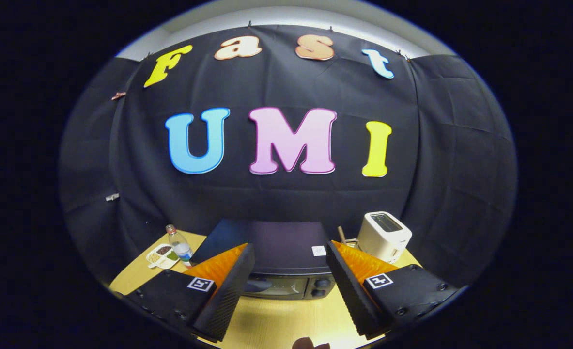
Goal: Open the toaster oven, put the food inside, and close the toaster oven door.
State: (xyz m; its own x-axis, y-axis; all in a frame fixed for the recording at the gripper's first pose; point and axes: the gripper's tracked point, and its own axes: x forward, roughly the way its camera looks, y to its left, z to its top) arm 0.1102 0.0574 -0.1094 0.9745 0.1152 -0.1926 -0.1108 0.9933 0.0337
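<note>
Black cloth backs a wooden table (286,325), and on it sits the oven (286,261), dark and boxy, its long axis running across the view. Its door (271,287) faces the gripper (286,300) and looks shut, though the fingers hide its edges. The gripper hovers above and in front of the oven, jaws wide apart and holding nothing, with the oven's front framed between the fingers and just beyond them. Left of the oven stands a bottle (179,245), with a small food tray (162,256) further left. Right of the oven is a white toaster (384,236). With the tray outside and the door seemingly shut, the door straight ahead is the likely target.
</note>
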